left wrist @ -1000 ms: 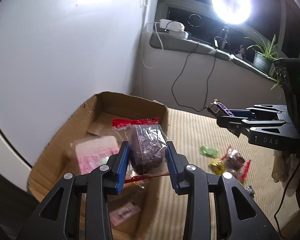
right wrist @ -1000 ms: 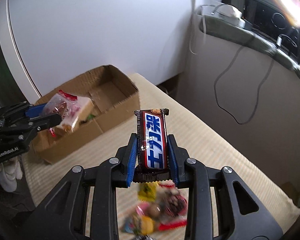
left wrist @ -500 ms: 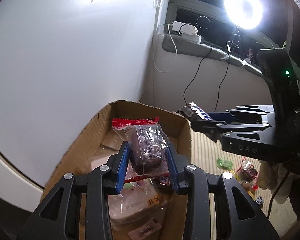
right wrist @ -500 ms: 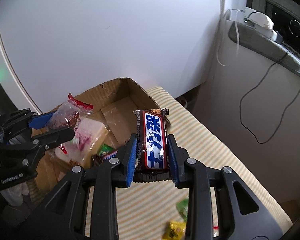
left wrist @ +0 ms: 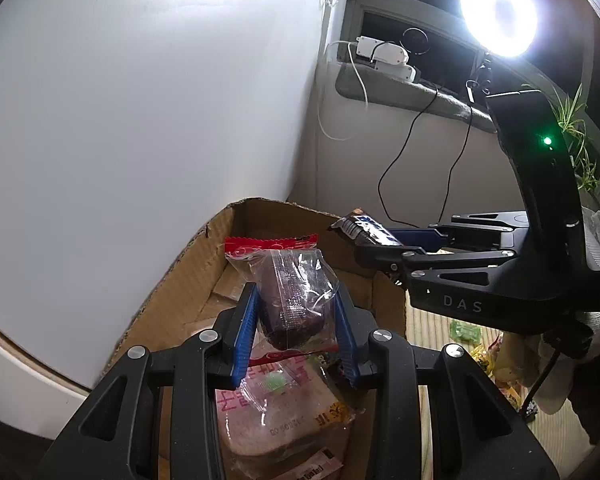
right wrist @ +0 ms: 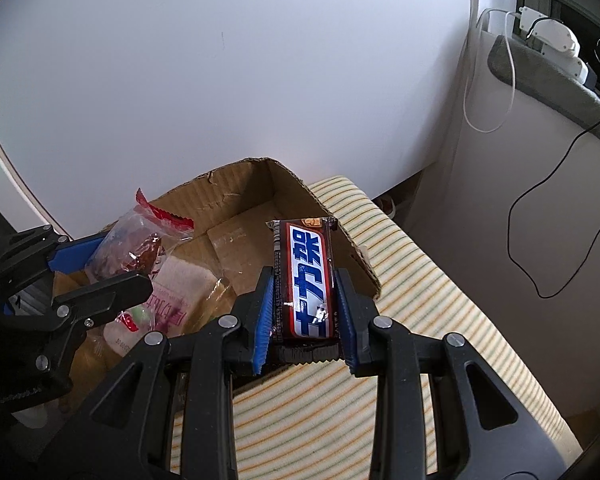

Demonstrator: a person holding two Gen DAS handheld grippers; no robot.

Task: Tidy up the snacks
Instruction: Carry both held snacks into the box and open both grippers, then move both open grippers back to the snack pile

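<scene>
My left gripper (left wrist: 296, 334) is shut on a clear packet with a red top edge and a dark cake inside (left wrist: 292, 284), held over the open cardboard box (left wrist: 180, 276). My right gripper (right wrist: 304, 318) is shut on a brown chocolate bar with blue lettering (right wrist: 308, 276), hanging over the box's right wall (right wrist: 340, 232). In the left wrist view the right gripper (left wrist: 376, 244) reaches in from the right with the chocolate bar (left wrist: 364, 230) above the box rim. In the right wrist view the left gripper (right wrist: 100, 268) and its clear packet (right wrist: 128, 248) sit at the left, above the box.
A wrapped pink-and-white bread pack (left wrist: 272, 412) and other snacks lie inside the box. Several loose sweets (left wrist: 468, 332) lie on the striped cloth (right wrist: 420, 280) right of the box. A white wall stands behind the box. A bright ring lamp (left wrist: 498, 14), cables and a plant line the windowsill.
Both grippers have moved towards the box with their snacks. The right one came in from over the striped cloth to the box's right wall. Neither grip has changed.
</scene>
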